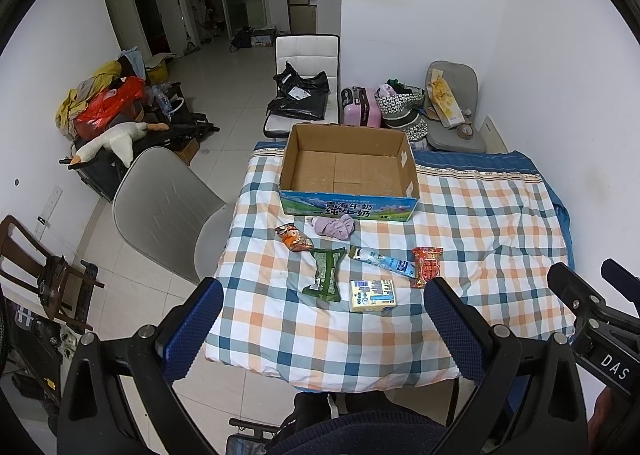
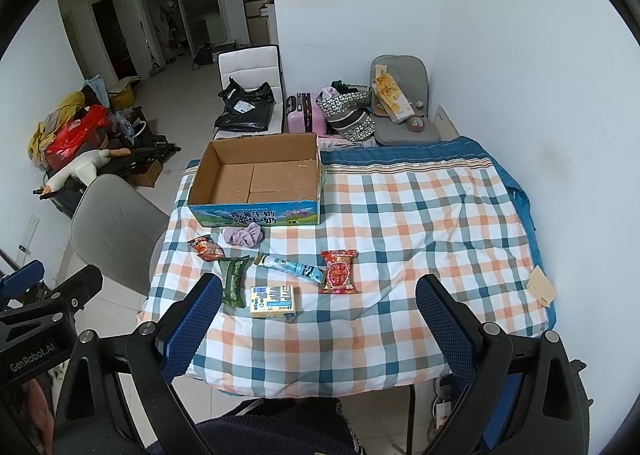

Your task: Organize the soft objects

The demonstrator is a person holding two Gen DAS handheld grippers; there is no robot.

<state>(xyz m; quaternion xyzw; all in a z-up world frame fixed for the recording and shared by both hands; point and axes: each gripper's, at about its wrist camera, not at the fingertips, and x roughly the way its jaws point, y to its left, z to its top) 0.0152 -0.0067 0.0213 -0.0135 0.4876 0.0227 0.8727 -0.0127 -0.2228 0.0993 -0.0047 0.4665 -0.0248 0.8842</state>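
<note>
An open cardboard box (image 1: 348,171) (image 2: 256,179) stands empty at the far side of the checked tablecloth (image 1: 480,223) (image 2: 420,215). In front of it lie a purple scrunchie (image 1: 335,225) (image 2: 243,235), an orange snack pack (image 1: 294,238) (image 2: 205,247), a green pack (image 1: 324,269) (image 2: 233,279), a blue tube (image 1: 384,261) (image 2: 290,268), a red pack (image 1: 427,266) (image 2: 338,271) and a yellow-white pack (image 1: 373,295) (image 2: 273,299). My left gripper (image 1: 324,307) and right gripper (image 2: 319,303) are open and empty, held above the table's near edge.
A grey chair (image 1: 168,207) (image 2: 112,223) stands at the table's left. Behind the table are a white chair with black bags (image 1: 304,91), a pink suitcase (image 1: 360,107) and a grey chair with clutter (image 1: 452,107). A beige paper (image 2: 541,286) lies at the right edge.
</note>
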